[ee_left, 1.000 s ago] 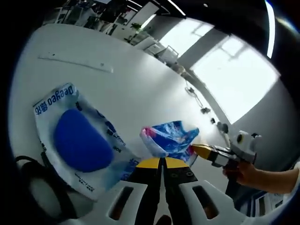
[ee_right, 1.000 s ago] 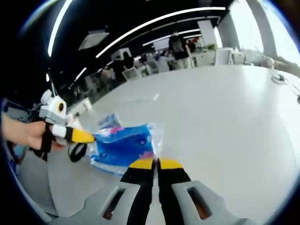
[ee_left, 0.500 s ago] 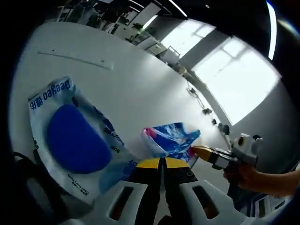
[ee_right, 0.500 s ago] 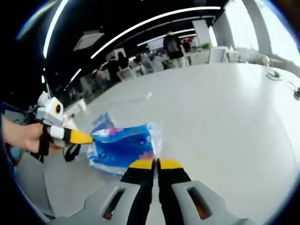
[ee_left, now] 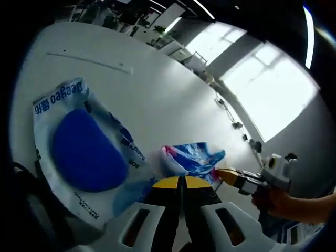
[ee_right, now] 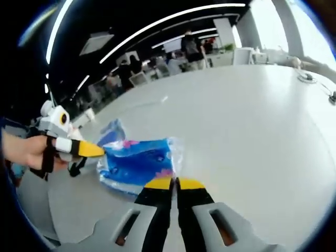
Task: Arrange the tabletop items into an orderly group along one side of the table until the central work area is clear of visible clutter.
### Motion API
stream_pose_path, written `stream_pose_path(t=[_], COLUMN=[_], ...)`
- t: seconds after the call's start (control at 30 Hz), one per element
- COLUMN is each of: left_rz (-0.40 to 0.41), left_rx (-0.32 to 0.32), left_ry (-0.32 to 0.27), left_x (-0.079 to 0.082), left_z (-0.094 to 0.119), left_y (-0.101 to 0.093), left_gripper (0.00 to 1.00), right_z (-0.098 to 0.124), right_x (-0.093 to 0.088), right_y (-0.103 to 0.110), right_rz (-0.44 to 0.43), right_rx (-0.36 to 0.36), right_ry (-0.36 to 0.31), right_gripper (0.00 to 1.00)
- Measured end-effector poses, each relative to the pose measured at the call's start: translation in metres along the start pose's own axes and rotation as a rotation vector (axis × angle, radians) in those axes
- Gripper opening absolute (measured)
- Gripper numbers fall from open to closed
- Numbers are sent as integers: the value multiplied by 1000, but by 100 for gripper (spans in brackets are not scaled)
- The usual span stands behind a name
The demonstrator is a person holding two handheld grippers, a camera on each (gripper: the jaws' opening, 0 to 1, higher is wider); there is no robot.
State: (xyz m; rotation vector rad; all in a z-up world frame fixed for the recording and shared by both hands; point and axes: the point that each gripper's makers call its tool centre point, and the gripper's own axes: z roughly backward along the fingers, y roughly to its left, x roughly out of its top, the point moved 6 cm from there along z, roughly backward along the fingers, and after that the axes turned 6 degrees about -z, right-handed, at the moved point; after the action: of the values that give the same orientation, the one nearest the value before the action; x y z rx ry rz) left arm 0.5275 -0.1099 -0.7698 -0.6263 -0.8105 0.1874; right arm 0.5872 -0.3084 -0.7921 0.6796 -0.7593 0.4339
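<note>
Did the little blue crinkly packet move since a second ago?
Cannot tell. The small blue packet stays pinched between the left gripper and right gripper, and both views shift together.

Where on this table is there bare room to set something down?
The white table is bare beyond the small blue packet, out toward the cables near its far edge. It is crowded near the grippers, where the small packet lies beside the large blue pouch.
</note>
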Motion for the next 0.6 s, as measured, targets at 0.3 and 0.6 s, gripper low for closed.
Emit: stream_pose_path(t=[0.3,0.6], left_rz=[-1,-6], left_rx=[16,24], left_ry=[15,15], left_x=[-6,-11], left_z=[0,0], left_y=[4,7], left_gripper=[0,0], right_z=[1,4], right_x=[-15,-22], right_y=[3,6], right_rz=[-19,-21], right_rx=[-6,-10], right_ry=[6,-6], right_gripper=[0,1])
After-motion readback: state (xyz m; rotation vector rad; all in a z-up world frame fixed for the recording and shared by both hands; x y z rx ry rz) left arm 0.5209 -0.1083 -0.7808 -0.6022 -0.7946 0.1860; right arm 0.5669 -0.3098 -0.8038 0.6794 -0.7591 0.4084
